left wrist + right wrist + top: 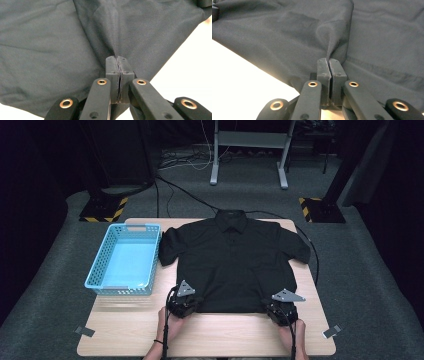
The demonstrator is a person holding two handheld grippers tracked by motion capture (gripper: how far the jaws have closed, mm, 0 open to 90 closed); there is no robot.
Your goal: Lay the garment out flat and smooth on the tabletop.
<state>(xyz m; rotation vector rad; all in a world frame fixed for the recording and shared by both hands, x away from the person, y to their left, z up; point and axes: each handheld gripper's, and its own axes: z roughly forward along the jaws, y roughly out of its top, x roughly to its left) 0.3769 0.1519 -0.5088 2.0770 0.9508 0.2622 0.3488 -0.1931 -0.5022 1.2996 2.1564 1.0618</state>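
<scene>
A black polo shirt (232, 260) lies flat, collar away from me, on the wooden table (210, 335). My left gripper (187, 304) sits at the shirt's bottom left corner, my right gripper (280, 309) at the bottom right corner. In the left gripper view the jaws are shut on a pinch of the shirt's hem (116, 53), with cloth fanning upward from the pads. The right gripper view has the same: jaws shut on a fold of hem (334, 53), the bare table (239, 75) to the left.
A light blue perforated basket (125, 260) stands empty on the table's left side, close to the shirt's left sleeve. Tape marks sit near the front corners. A cable runs off the table's right edge. Beyond the table are a grey floor and stand bases.
</scene>
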